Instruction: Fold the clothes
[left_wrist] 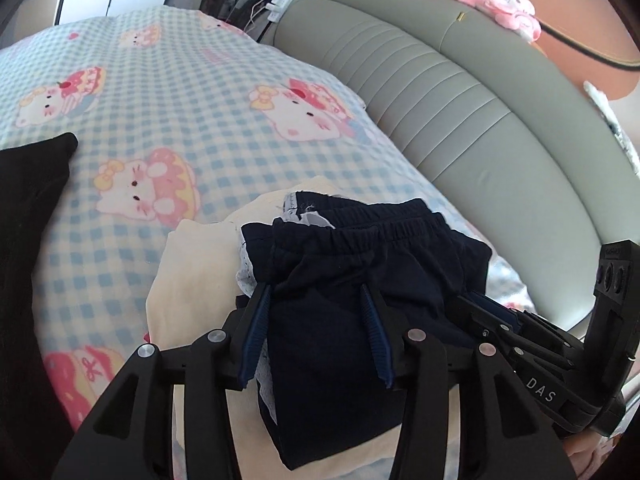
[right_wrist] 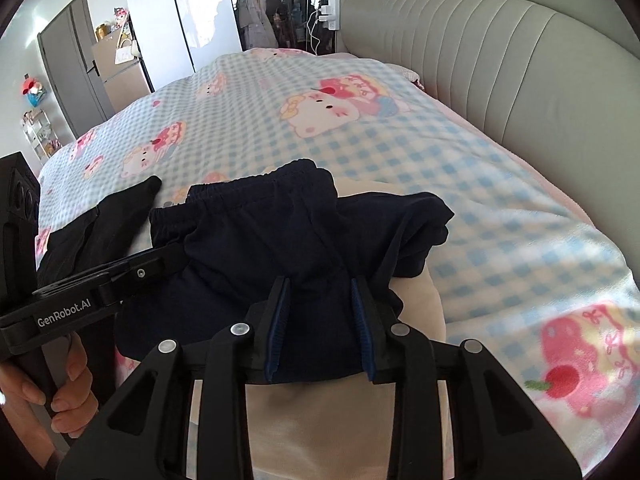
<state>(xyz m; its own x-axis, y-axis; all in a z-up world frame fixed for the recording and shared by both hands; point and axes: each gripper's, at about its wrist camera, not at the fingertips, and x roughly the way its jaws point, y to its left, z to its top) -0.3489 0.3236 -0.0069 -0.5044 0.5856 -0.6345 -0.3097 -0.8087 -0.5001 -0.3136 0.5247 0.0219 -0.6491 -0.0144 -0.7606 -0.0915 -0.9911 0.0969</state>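
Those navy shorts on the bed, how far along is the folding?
Done: the navy shorts look already folded into a compact bundle, lying on a cream garment. In hand: the left gripper and right gripper straddle the shorts, jaws apart. Left: a black garment lies spread out on the checked blanket.

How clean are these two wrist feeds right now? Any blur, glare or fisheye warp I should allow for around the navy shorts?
Left wrist view: navy shorts fairly sharp, daylight even, no hard glare; headboard bows strongly with fisheye, corners vignetted. Right wrist view: checked blanket softly smeared, shorts read as a dark, low-detail mass; bright wash off the wardrobe door.
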